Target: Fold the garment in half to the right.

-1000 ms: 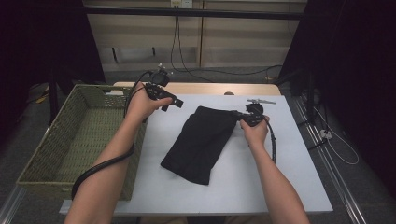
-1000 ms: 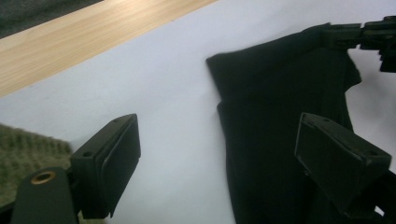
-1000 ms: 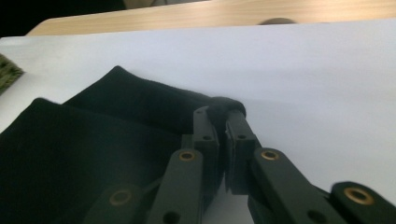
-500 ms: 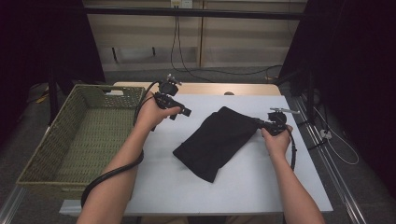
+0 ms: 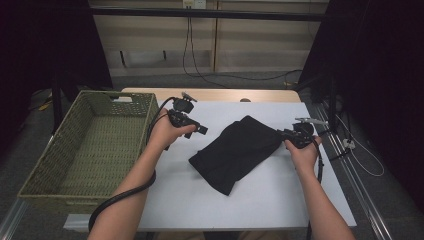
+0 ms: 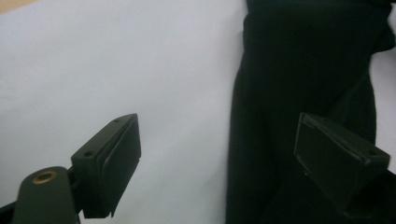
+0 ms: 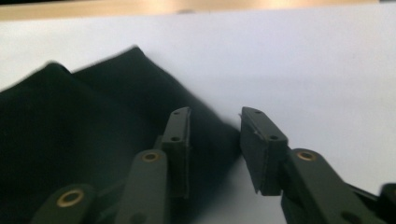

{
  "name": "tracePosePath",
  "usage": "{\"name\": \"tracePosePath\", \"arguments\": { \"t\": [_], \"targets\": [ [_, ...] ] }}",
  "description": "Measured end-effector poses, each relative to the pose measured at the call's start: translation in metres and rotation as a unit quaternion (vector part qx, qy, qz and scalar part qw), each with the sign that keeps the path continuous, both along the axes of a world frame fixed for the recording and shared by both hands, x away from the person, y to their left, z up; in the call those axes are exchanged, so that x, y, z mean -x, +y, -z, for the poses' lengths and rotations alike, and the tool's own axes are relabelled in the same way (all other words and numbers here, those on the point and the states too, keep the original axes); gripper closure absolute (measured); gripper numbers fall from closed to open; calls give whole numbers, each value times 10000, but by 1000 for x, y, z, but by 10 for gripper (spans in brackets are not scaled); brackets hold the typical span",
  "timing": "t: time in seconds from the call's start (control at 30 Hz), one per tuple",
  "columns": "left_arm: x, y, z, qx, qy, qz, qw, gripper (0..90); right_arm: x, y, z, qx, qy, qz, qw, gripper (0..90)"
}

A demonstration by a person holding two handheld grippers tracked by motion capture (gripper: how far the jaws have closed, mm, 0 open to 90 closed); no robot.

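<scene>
White surface [image 5: 260, 200] sitting before a wood-panelled wall, dark curtains hanging at both sides. One black folded cloth [image 5: 235, 150] lying at centre; one green woven basket [image 5: 85, 145] standing off the surface at 9 o'clock. Two tongs: left tongs [image 5: 202, 131] hovering spread at the cloth's 10 o'clock; right tongs [image 5: 281, 135] just opening at its 3 o'clock corner, the cloth's edge lying between the jaws unpinched.
</scene>
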State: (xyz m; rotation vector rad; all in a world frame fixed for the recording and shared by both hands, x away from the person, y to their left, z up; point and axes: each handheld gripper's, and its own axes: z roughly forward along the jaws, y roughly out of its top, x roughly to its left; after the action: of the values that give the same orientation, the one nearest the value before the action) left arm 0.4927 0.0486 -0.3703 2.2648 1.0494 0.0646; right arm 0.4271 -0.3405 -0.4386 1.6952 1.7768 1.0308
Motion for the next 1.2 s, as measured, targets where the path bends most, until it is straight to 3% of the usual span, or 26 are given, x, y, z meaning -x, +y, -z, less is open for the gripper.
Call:
{"name": "tracePosePath", "arguments": {
  "t": [0.1,0.23,0.47,0.63,0.77,0.93,1.03,1.2],
  "targets": [
    [5,-1,3,35,14,66,10000,169,-4,0,-5,151,10,-4,9999,614],
    [14,-1,8,90,17,209,9997,217,-6,1,-7,27,4,-90,10000,608],
    [31,-3,25,210,189,350,9990,314,-5,3,-5,198,151,-183,9995,585],
    [40,-5,33,282,269,560,9977,410,-6,-3,-2,275,261,-105,9992,574],
    [48,-6,38,412,420,698,9958,479,-7,-1,4,321,403,-193,9985,577],
    [53,-4,42,450,452,778,9949,527,-6,0,11,443,541,-265,9972,699],
    [56,-4,38,482,405,789,9949,707,-4,-1,12,472,495,-253,9973,799],
    [61,-12,29,537,579,940,9924,868,-4,0,10,533,466,-219,9972,839]
  ]
}}
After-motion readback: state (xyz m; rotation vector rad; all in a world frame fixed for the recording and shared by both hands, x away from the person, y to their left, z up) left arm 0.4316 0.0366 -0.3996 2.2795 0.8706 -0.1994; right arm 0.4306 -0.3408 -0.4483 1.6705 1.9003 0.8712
